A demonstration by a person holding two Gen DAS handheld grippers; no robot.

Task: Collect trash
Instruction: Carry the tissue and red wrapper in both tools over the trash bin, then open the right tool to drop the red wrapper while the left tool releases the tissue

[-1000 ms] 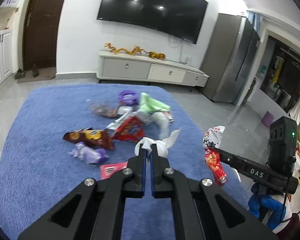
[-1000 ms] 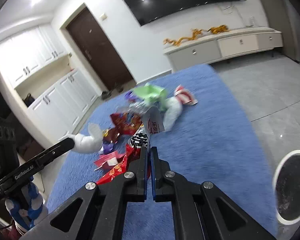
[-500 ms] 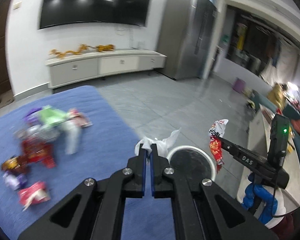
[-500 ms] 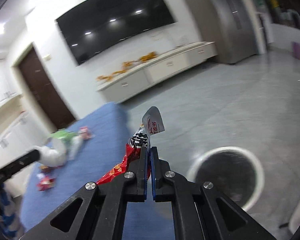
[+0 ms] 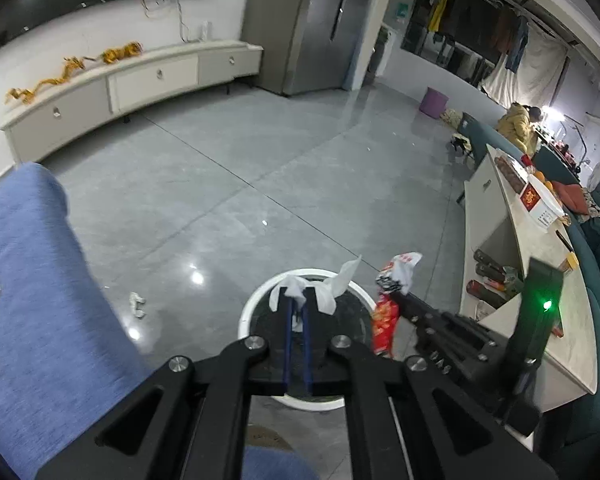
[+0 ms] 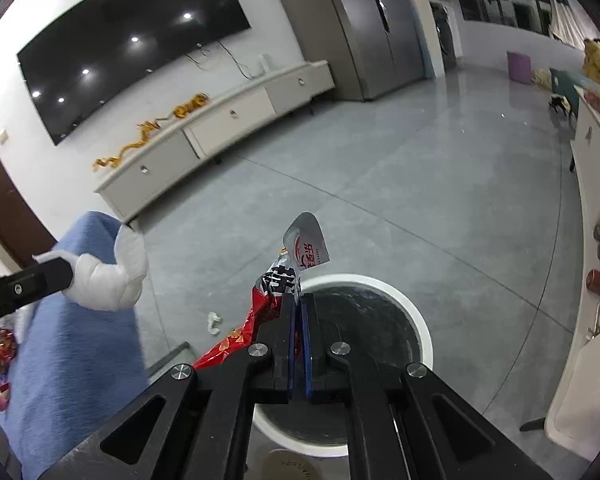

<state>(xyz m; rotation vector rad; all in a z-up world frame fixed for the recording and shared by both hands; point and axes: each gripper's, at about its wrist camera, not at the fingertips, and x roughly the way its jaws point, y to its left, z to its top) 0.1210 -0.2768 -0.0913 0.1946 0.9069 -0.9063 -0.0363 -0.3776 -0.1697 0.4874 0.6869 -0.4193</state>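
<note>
Both tools hung over the round white trash bin (image 5: 256,300), which stood on the grey tiled floor (image 5: 228,168) right under their tips, its inside lined in black. The left tool (image 5: 296,300) was clamped on a crumpled white tissue (image 5: 332,292), though its blue pads showed a thin gap with the paper wedged at the tips; the tissue sat directly above the bin's mouth. Just to its right, the right tool (image 6: 298,300) was clenched tight on a red snack wrapper (image 6: 268,300), whose silvery torn top stood up past the pads and whose red tail drooped to the left, over the bin's near-left rim. Seen from the left tool, that wrapper hung beside the bin's right edge. Left of both tools lay the edge of a blue rug (image 5: 32,280), with a bit of red packaging (image 6: 0,344) on it at the far left. On the bare floor between rug and bin, a small white scrap (image 5: 137,305) lay by itself. To the right of the tools stood a pale counter (image 5: 540,248) carrying a box and some small items, with dark bottles on the shelf below. Farther off ran a long low cabinet (image 6: 228,120) with gold tinsel on top, a big dark television (image 6: 132,40) above it, and a tall grey fridge (image 5: 300,24) beside that.
</note>
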